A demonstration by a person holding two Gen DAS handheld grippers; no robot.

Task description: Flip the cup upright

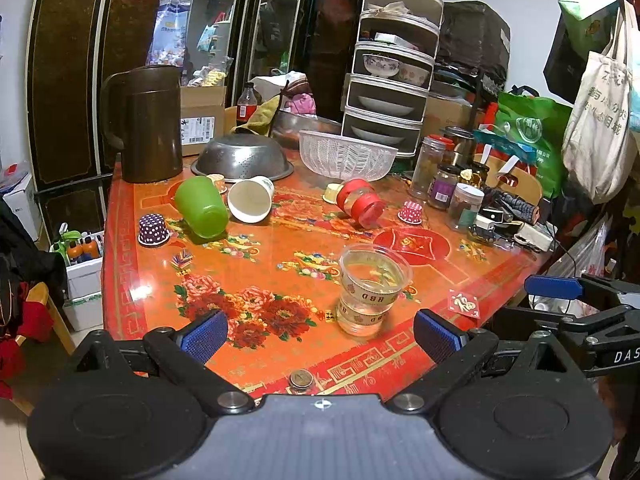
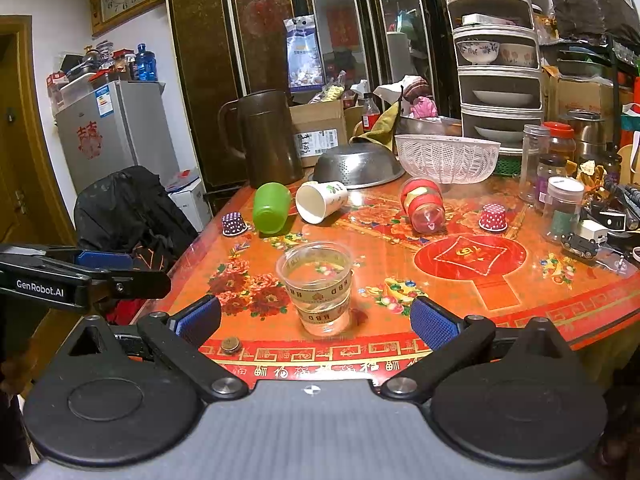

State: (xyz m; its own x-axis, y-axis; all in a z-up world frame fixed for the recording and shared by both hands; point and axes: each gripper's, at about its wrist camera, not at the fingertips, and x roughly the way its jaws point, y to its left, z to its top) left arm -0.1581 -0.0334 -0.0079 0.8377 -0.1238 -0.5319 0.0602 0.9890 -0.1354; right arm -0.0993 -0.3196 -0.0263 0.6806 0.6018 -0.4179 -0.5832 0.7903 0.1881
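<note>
The left gripper (image 1: 320,332) is spread wide, its blue pads (image 1: 204,336) holding nothing and touching nothing, poised above the near edge of the red floral table (image 1: 256,256). Far ahead to its left stands a purple dotted capsule (image 1: 153,230); beyond that a green cup (image 1: 202,207) lies on its side, touching a white paper cup (image 1: 251,199) that also lies tipped, mouth toward the gripper. Just ahead of the gap between the fingers and slightly right of centre, a clear plastic cup (image 1: 370,288) stands upright, apart from both pads. Further ahead right, a red-banded jar (image 1: 359,201) lies on its side. The right gripper (image 2: 316,322) is likewise wide open and empty, its pads (image 2: 434,326) flanking but not touching the same clear plastic cup (image 2: 318,286), which stands just ahead between them. Ahead to its left lie the green cup (image 2: 272,208) and the white paper cup (image 2: 321,201), with the red-banded jar (image 2: 425,205) ahead right, well apart. The left gripper's finger (image 2: 102,260) shows beside it at the left edge.
</note>
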